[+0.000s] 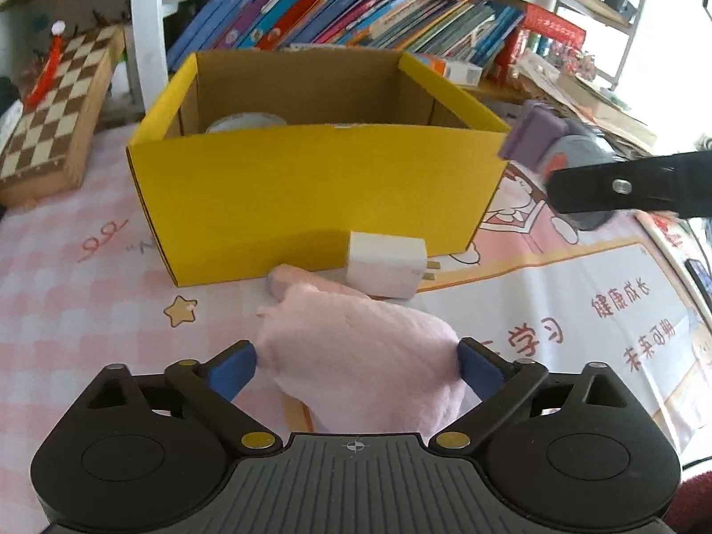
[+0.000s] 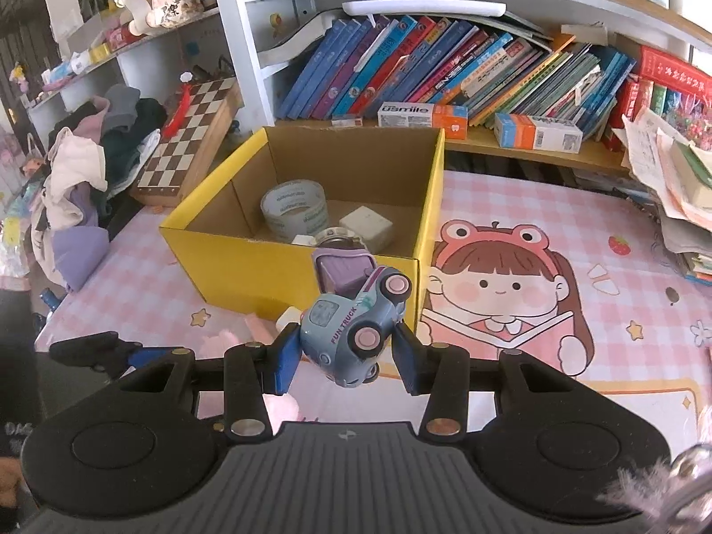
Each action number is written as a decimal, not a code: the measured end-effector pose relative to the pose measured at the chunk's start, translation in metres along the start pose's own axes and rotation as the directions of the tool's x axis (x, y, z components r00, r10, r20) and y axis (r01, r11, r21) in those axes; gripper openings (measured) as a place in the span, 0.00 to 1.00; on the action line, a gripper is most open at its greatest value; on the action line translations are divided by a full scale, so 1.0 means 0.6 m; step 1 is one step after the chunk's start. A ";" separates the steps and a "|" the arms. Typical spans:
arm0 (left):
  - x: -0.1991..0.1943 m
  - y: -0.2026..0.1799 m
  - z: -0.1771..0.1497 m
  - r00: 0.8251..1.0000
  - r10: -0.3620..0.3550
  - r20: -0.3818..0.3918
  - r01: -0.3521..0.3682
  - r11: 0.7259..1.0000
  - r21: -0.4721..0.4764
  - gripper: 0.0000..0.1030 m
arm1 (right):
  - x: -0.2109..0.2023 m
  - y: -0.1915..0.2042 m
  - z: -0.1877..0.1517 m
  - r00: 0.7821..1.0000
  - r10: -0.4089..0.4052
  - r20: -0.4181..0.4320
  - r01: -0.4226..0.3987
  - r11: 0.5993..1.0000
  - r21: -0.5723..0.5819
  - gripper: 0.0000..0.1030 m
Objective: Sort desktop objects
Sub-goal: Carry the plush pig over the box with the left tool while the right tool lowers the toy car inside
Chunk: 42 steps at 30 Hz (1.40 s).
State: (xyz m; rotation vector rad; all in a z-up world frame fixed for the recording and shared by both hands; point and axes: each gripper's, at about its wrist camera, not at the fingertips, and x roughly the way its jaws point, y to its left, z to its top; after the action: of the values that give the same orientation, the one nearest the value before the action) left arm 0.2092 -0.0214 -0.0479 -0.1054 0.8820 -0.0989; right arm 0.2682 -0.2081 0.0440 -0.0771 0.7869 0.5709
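The jaws of the left gripper (image 1: 356, 367) are spread around a pink plush (image 1: 360, 356) lying on the counter (image 1: 89, 311), each pad at one edge of it. Just beyond, a white charger (image 1: 385, 264) is set against the yellow box (image 1: 311, 196). The right gripper (image 2: 345, 356) is clamped on a toy truck (image 2: 351, 329), held before the box's near-right corner above open counter.

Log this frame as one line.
right tool: shut on blue toy truck, near yellow cardboard box | left tool: around pink plush cloth | white charger: on mat
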 end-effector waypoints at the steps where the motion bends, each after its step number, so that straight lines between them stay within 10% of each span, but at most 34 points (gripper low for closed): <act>1: 0.001 0.001 -0.001 1.000 -0.004 -0.003 0.004 1.000 0.000 0.98 | -0.001 -0.002 -0.001 1.000 -0.003 0.001 0.002 1.000 0.004 0.41; 8: 0.009 0.004 -0.011 0.999 -0.030 -0.026 0.030 1.000 0.000 0.97 | -0.006 -0.008 -0.006 1.000 -0.010 -0.001 0.010 0.999 0.031 0.41; 15: -0.017 -0.002 -0.020 0.999 -0.034 -0.019 0.034 0.998 0.045 0.60 | -0.005 0.007 -0.009 1.000 0.006 -0.017 -0.006 1.000 0.017 0.41; 30: -0.157 0.027 0.055 0.962 0.034 0.272 -0.056 0.996 0.073 0.60 | -0.003 0.019 0.006 1.000 0.012 -0.006 -0.012 1.000 -0.004 0.41; 42: -0.153 0.020 0.135 0.933 0.032 0.358 -0.080 0.990 0.119 0.61 | 0.002 0.021 0.082 0.994 -0.018 0.109 0.027 0.996 -0.082 0.41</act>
State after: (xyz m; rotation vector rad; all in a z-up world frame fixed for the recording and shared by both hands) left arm 0.2144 0.0065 0.0720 0.0259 0.5139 -0.0812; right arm 0.2942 -0.1836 0.0800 -0.1305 0.6559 0.5818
